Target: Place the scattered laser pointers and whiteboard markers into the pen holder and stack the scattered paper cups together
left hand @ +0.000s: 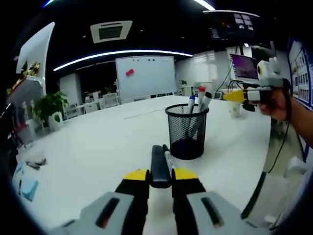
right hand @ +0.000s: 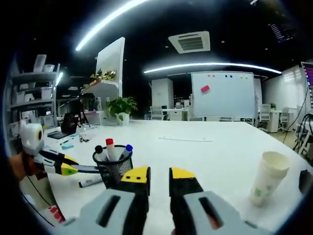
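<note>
Two items pinched in my left tongs (left hand: 160, 175), dark laser pointer and marker (left hand: 167, 157) | mesh holder (left hand: 186, 131) just ahead on table (left hand: 98, 142) | right tongs (right hand: 159, 175) parted, empty | risk: pair slips or snags rim.

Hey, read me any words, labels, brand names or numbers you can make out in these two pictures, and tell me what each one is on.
Nothing can be read.
Paper cup: a green print near its base, too blurred to read.
Marker in the left gripper: a label too small to read.
Monitor: lit purple, its contents too small to read.
Whiteboard: magnets, no legible writing.
Posters on the wall: print too small to read.
</note>
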